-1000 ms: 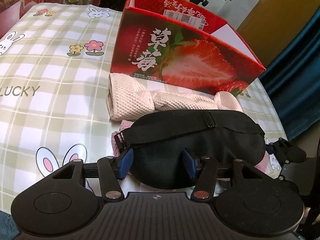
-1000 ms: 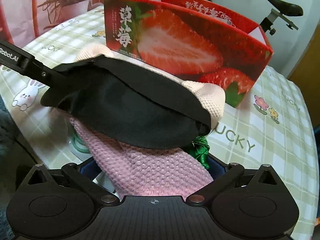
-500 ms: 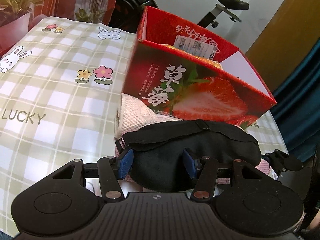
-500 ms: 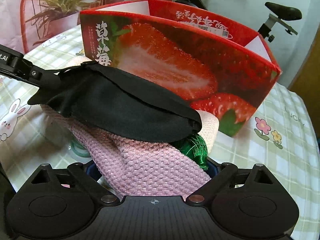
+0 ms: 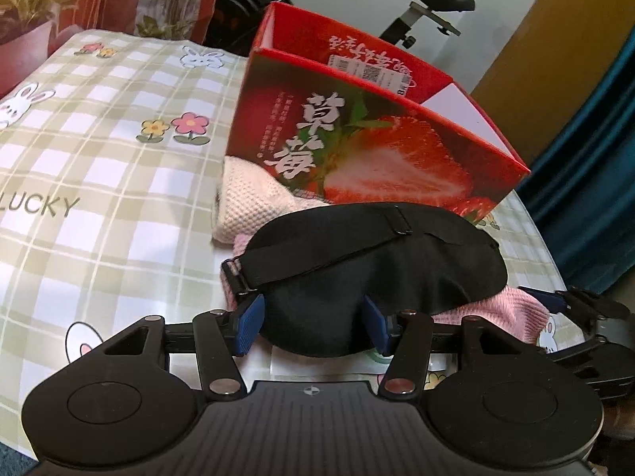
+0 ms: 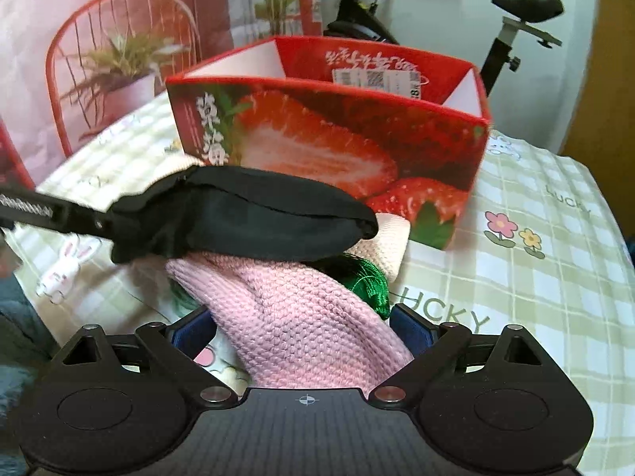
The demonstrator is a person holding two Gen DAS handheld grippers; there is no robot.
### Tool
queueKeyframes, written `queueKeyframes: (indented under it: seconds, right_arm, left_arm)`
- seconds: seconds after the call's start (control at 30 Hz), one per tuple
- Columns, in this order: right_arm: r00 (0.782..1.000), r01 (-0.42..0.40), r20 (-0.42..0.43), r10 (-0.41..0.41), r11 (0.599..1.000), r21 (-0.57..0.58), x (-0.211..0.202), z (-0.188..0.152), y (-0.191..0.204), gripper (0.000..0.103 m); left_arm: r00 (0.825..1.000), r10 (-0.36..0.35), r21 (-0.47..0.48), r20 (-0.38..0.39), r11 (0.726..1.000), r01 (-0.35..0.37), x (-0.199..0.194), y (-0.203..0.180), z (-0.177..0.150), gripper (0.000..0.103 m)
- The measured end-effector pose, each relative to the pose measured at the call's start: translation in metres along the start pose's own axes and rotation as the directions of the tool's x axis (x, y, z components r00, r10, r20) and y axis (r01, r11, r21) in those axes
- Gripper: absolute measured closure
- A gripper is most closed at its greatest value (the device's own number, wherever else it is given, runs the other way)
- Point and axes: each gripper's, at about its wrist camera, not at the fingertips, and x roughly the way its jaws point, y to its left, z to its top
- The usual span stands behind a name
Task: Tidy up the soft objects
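A black sleep mask (image 5: 369,273) is pinched by the left gripper (image 5: 313,327) and a pink knitted cloth (image 6: 305,325) is clamped by the right gripper (image 6: 303,327), both held just short of the strawberry box (image 5: 381,146); each is best lifted clear of the near wall before release

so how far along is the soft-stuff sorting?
Done: cannot tell; the strawberry box interior is mostly hidden. In hand: left gripper grips the black eye mask; right gripper straddles the pink knit. Left: cream knit and green yarn on the table.
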Motion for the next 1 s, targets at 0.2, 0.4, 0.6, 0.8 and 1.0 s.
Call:
queueKeyframes:
  seconds: [0.2,0.4,0.6,0.8,1.0]
  right_arm:
    - [0.998,-0.034,0.064,0.03,0.997,0.07,-0.016,0.012,-0.009,0.012]
    - [0.994,-0.08,0.08,0.069,0.987,0.136,-0.002,0.021,-0.019,0.021]
    - [0.99,-0.122,0.102,0.099,0.958,0.258,0.02,0.024,-0.035,0.027]
    - [0.984,-0.146,0.134,0.114,0.956,0.256,0.016,0.027,-0.031,0.038]
    - [0.974,-0.143,0.206,0.091,0.957,0.253,-0.005,0.031,-0.022,0.053]
  left_arm:
    - [1.0,0.001,-0.016,-0.005,1.0,-0.001,0.003,0.003,-0.004,0.045]
    - [1.0,-0.002,-0.022,-0.014,1.0,0.002,0.007,0.005,-0.005,0.045]
    - [1.0,-0.005,-0.029,-0.021,1.0,0.004,0.009,0.006,-0.006,0.045]
    - [1.0,-0.007,-0.035,-0.023,0.999,0.006,0.009,0.006,-0.006,0.045]
    - [1.0,-0.007,-0.038,-0.027,0.999,0.006,0.009,0.007,-0.007,0.045]
